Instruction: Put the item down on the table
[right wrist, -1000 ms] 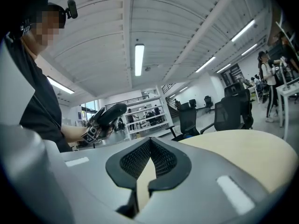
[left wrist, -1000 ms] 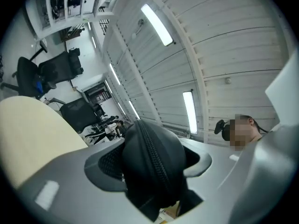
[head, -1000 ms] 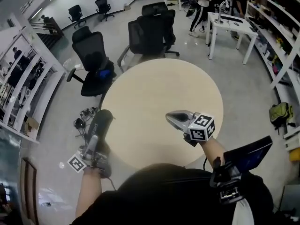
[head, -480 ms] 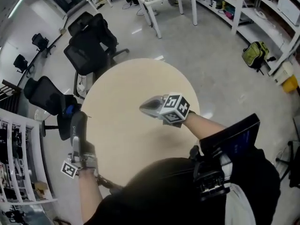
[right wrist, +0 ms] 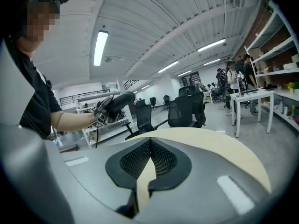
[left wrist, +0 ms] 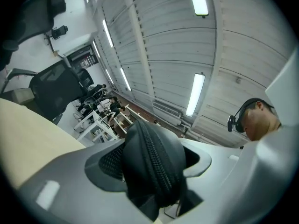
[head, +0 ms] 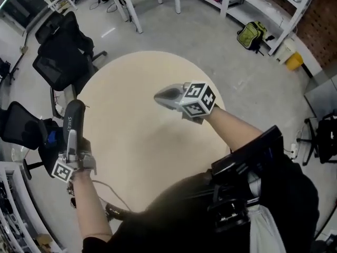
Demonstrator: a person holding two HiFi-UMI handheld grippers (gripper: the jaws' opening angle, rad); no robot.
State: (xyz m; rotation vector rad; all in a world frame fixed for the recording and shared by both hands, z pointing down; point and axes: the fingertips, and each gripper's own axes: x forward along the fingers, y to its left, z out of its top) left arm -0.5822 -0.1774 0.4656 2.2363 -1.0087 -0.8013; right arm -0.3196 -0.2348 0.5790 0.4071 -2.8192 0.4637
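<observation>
Round table, two grippers, one case

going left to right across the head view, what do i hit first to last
black chair at the left edge → black zip case in the left gripper → right gripper over the table → green backpack → yellow bin

Open-plan office or lab, black swivel chairs, white desks, wall shelving, ceiling strip lights
</observation>
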